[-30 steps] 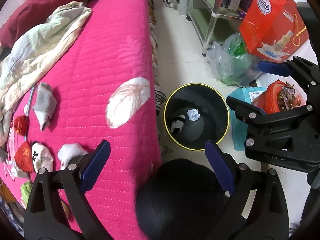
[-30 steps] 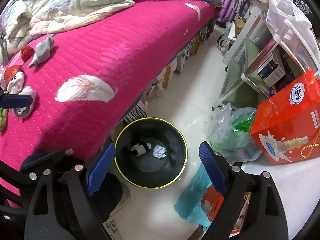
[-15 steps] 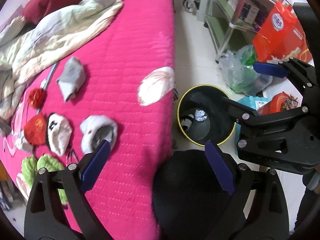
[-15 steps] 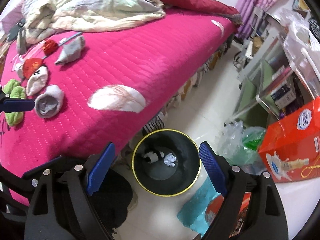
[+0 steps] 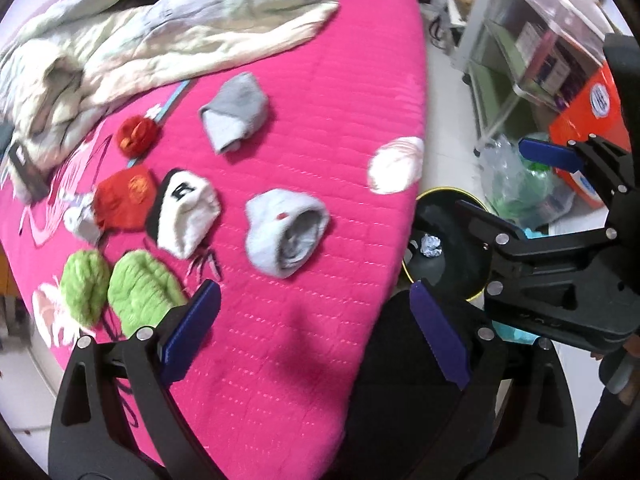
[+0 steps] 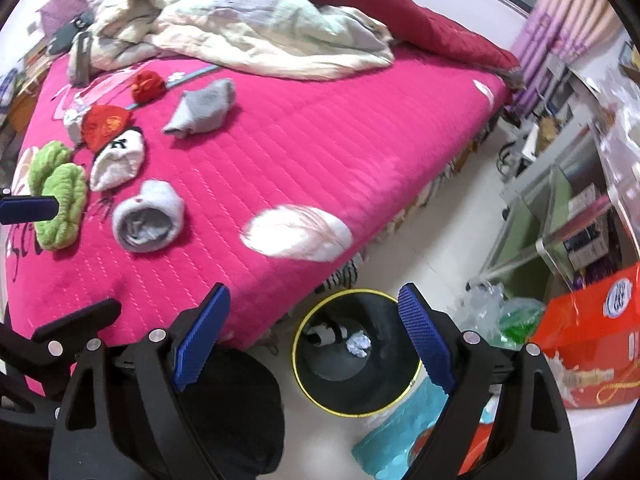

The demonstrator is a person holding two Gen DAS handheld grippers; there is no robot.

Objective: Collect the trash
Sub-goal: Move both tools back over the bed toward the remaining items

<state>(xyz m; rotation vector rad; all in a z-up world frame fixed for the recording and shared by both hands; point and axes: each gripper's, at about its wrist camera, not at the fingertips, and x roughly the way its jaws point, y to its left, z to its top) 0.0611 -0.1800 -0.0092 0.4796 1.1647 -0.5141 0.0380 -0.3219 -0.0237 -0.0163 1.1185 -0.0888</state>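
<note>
A black bin with a yellow rim (image 6: 404, 390) (image 5: 440, 194) stands on the floor beside the pink bed (image 5: 328, 92) (image 6: 304, 148). It holds a crumpled foil ball (image 6: 359, 343) (image 5: 431, 245) and a black-and-white piece (image 6: 326, 330). On the bed lie rolled socks: pale grey (image 5: 286, 232) (image 6: 148, 216), white-and-black (image 5: 186, 212), grey (image 5: 236, 116), red (image 5: 124, 196), green (image 5: 140, 292). My left gripper (image 5: 316, 340) is open and empty above the bed's edge. My right gripper (image 6: 316, 340) is open and empty above the bin.
A crumpled blanket (image 6: 248, 28) and a dark red cover (image 6: 400, 12) lie at the bed's far side. A green shelf unit (image 6: 560, 220), a red carton (image 6: 592, 340), plastic bags (image 5: 516, 184) and a teal bag (image 6: 396, 436) crowd the floor right of the bin.
Both views have swung left and up from the bin toward the bed; the socks now fill more of each view. Both grippers stay open and empty.
</note>
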